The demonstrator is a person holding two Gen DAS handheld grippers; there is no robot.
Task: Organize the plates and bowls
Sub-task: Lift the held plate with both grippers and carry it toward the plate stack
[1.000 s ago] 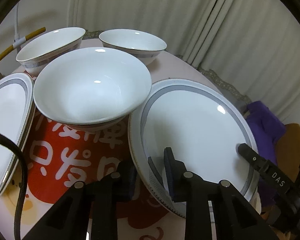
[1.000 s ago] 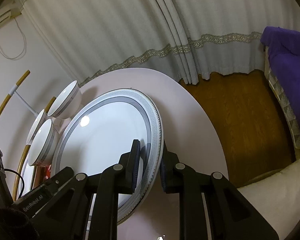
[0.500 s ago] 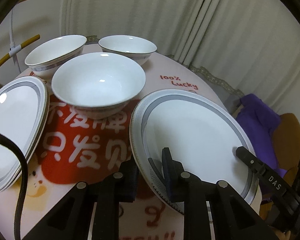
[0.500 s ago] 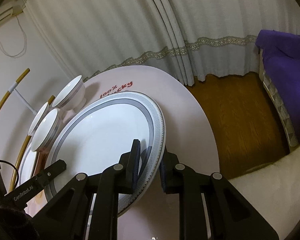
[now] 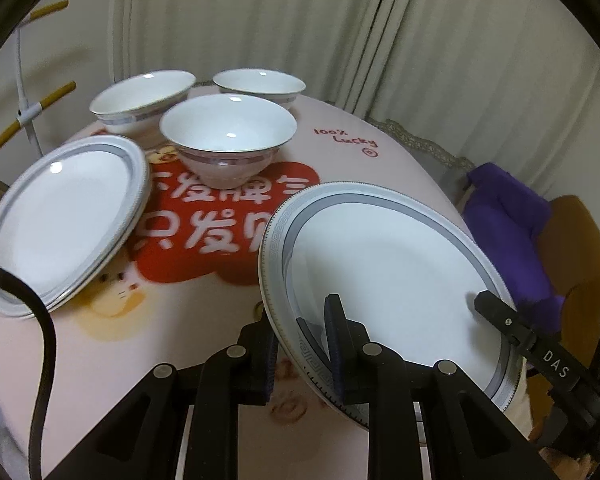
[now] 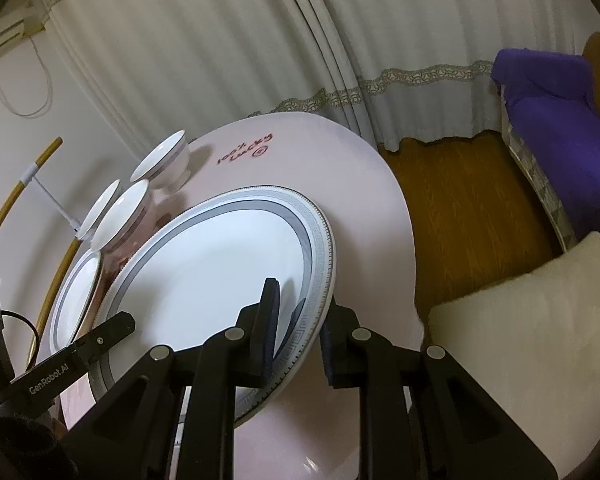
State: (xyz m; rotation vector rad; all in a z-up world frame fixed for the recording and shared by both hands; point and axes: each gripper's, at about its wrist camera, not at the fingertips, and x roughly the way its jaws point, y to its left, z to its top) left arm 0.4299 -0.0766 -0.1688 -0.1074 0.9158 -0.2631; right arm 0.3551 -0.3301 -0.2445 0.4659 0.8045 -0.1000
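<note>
The large plate (image 5: pixel 388 276) with the grey patterned band is carried between both tools, its face tilted and its near rim clear of the table (image 5: pixel 204 320). The left gripper (image 5: pixel 300 344) is clamped on the rim at the plate's left edge, one of its fingers (image 5: pixel 334 328) lying over the white face and the other under the rim. The right gripper (image 6: pixel 296 324) is clamped on the opposite edge of the same plate (image 6: pixel 220 276) in like manner, one finger (image 6: pixel 270 304) over the face and one beneath. Both pairs of fingers stand narrow, with only the rim's thickness between them.

From the left fingers, the plate's width runs off to the right, towards the right tool. Ahead and to the left of those fingers lies a stack of matching plates (image 5: pixel 64 220) on the table, apart from the carried plate. Three bowls (image 5: pixel 228 140) stand farther ahead, beyond the red print on the table cover.

Judgement: the carried plate probably belongs on that stack, so the coming move would run leftward and forward. The left hand is nearer the stack and would lead; the right must follow level, or the plate may twist in the grip.
</note>
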